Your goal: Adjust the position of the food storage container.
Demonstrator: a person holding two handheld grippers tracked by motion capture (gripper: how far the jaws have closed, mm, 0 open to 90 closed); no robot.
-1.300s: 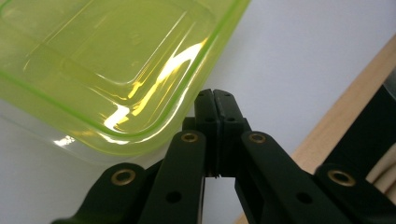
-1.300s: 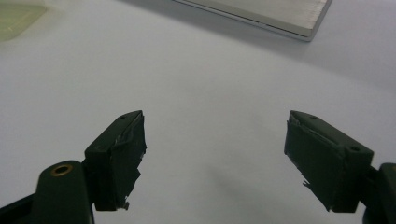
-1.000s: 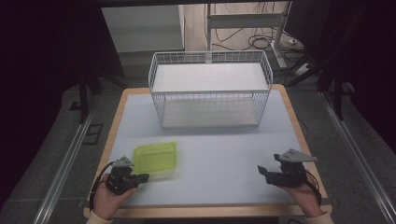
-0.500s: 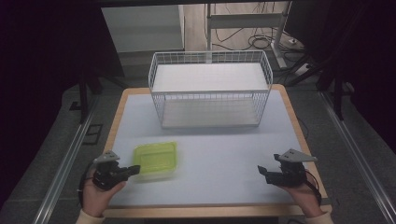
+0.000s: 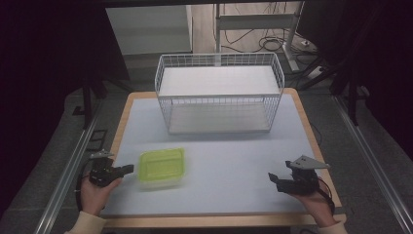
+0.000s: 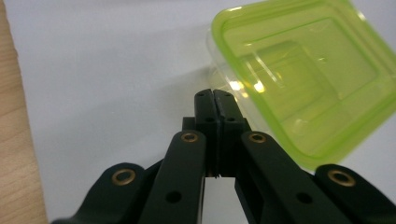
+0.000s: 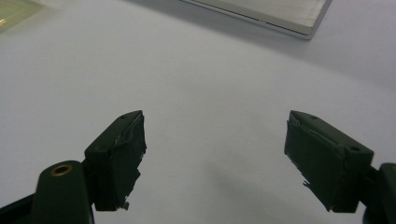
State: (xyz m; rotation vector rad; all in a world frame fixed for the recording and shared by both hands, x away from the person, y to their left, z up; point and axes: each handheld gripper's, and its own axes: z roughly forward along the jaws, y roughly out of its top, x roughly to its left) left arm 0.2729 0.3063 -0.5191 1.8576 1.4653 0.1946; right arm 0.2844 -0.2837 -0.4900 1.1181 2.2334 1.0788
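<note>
— Where do we have the box?
— Our green-lidded box [image 5: 162, 167] lies on the table [image 5: 234, 156], near its left front, just beside our left gripper [image 5: 127, 169], whose jaws are pressed together on nothing.
— And our right gripper [image 5: 273, 179]?
— Jaws spread wide, empty, well apart from the box.

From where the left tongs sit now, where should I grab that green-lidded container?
Probably the green-lidded container is best taken by its near left edge, coming in level from the left. It sits flat with a rim that overhangs the clear tub. The left tongs are shut beside it, so open them first.
</note>
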